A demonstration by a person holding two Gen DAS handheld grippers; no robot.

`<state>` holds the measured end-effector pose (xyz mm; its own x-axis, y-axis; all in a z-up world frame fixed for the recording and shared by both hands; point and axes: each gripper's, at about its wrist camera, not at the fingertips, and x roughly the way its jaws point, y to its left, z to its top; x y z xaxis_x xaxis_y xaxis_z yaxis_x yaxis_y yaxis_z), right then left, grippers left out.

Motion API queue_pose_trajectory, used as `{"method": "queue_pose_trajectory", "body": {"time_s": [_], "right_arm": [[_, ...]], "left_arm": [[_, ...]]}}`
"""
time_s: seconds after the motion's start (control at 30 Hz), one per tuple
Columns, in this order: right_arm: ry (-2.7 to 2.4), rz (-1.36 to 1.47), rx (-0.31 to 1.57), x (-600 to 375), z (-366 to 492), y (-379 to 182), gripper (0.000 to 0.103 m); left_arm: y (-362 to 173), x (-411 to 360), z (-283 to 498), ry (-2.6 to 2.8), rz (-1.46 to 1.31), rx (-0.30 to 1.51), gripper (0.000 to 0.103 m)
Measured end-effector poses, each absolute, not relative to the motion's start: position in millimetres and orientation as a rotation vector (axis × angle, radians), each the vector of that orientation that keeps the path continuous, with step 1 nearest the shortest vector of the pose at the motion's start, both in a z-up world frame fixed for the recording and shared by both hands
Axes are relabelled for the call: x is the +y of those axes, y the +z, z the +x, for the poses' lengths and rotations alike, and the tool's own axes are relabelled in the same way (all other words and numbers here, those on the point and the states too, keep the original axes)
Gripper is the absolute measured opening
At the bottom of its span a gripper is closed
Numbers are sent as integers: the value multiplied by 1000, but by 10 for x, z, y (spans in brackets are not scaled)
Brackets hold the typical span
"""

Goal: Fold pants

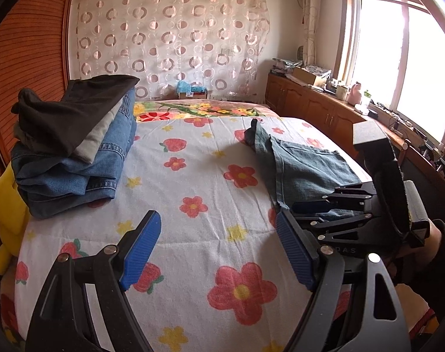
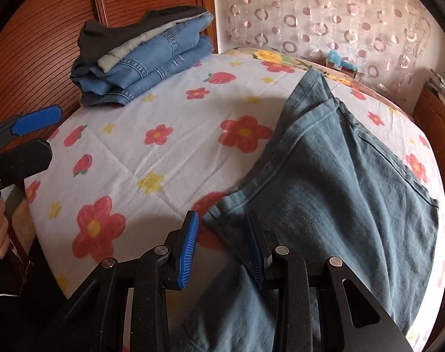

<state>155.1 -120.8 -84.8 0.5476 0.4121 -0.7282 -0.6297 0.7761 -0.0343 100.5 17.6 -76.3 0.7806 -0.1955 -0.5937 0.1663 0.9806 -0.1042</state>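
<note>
On the floral bedspread [image 1: 210, 152], grey-blue pants [image 2: 340, 176], left tongs [image 1: 216, 246] agape, right tongs [image 2: 222, 246] agape.

The left wrist view looks forward along the left claw [image 1: 216, 252], low above the near edge of the bed [image 1: 210, 158], facing the curtain [image 1: 169, 38]. Ahead and to that claw's right it catches the right claw [image 1: 316, 205] from the side, close by. The right wrist view sits close over the pants [image 2: 340, 182], looking along the right claw [image 2: 222, 249]; the left claw [image 2: 36, 123] shows at its far left. Both views share the bed, the clothes stack [image 1: 75, 146] [image 2: 140, 58] and the curtain.
</note>
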Motion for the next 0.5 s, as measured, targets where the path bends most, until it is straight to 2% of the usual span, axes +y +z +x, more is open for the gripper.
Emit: {"method": "queue_pose_trajectory", "body": {"time_s": [0.13,0.17,0.27,0.5], "right_arm": [[597,-325,754,-1183,1542,-865,21],[595,-318,754,-1194,1547,-867,14],[605,-278,761,-1271,1560,-847,7],[603,-195,690,-1472,1495,-617,5]], "left_arm": [[-773,149,1001,-206,-45,644,82],[-774,148,997,-208,-46,643,82],[-779,142,993,-210,-47,646,82],[-821,82,980,-228,-42,659,82]]}}
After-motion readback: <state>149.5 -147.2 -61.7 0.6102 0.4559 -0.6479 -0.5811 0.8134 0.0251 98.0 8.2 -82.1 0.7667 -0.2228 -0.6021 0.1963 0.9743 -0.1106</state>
